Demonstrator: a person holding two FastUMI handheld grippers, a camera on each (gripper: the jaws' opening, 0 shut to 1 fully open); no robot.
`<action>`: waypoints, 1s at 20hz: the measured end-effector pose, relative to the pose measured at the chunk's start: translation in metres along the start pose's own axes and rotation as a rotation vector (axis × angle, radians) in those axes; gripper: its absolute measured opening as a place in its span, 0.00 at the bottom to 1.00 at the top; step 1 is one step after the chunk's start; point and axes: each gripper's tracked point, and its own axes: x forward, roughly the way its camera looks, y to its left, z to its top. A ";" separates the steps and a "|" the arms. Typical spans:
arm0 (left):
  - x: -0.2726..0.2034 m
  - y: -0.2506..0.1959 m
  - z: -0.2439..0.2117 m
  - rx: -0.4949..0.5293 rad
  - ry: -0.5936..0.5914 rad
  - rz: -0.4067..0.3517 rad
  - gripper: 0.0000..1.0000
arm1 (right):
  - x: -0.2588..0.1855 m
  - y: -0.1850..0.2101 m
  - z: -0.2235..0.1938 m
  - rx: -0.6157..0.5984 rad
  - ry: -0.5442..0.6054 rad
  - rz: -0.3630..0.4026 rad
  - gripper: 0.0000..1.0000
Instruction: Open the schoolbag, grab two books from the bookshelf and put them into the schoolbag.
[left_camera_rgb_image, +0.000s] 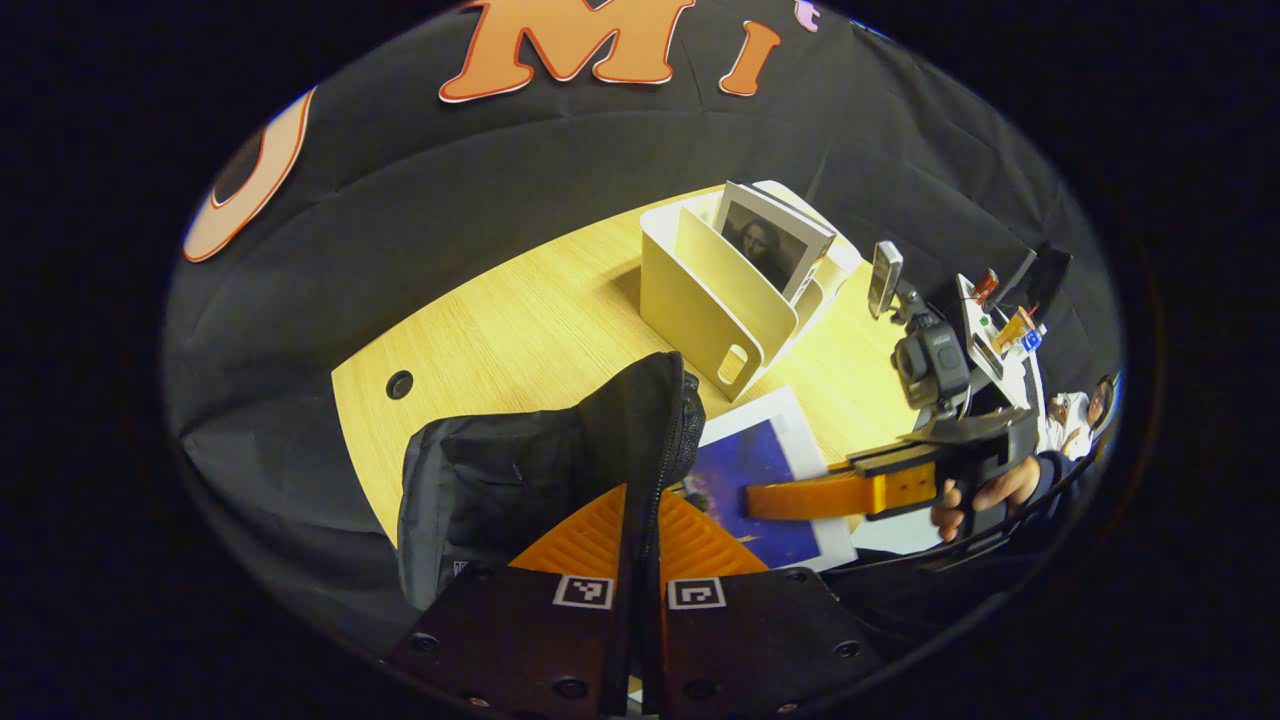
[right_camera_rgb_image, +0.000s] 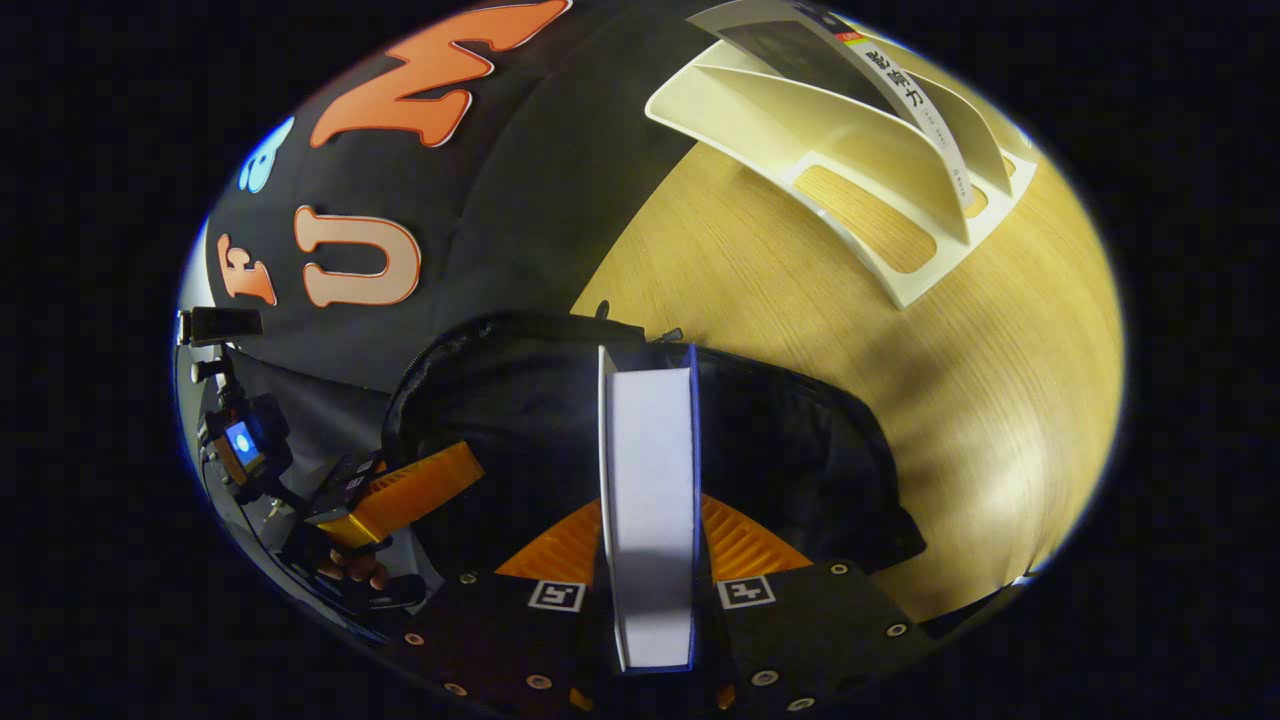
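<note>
The black schoolbag (left_camera_rgb_image: 540, 470) stands on the wooden table (left_camera_rgb_image: 520, 320), and my left gripper (left_camera_rgb_image: 640, 510) is shut on its zipper edge, holding the flap up. Beside the bag, my right gripper (left_camera_rgb_image: 800, 497) holds a blue-covered book (left_camera_rgb_image: 745, 455). In the right gripper view, that book (right_camera_rgb_image: 650, 480) sits edge-on between the fingers of my right gripper (right_camera_rgb_image: 650, 520), right over the schoolbag (right_camera_rgb_image: 500, 420). My left gripper (right_camera_rgb_image: 420, 490) shows at the bag's left side. The white bookshelf (left_camera_rgb_image: 700, 300) holds another book (left_camera_rgb_image: 770, 245) with a portrait cover.
A camera and phone on a stand (left_camera_rgb_image: 930, 360) rise at the table's right edge. A hand (left_camera_rgb_image: 990, 490) holds the right gripper. The table has a cable hole (left_camera_rgb_image: 399, 384). The bookshelf (right_camera_rgb_image: 880, 190) lies beyond the bag, with bare wood (right_camera_rgb_image: 800, 330) between them.
</note>
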 end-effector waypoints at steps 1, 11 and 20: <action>-0.001 -0.003 -0.001 -0.002 -0.003 -0.004 0.06 | 0.008 0.001 -0.001 0.001 -0.006 0.000 0.34; 0.004 -0.016 -0.006 -0.018 -0.026 -0.033 0.06 | 0.077 0.001 -0.021 0.125 0.022 0.062 0.37; 0.009 -0.007 -0.009 -0.046 -0.025 -0.017 0.06 | 0.041 -0.053 -0.033 -0.033 0.128 -0.193 0.98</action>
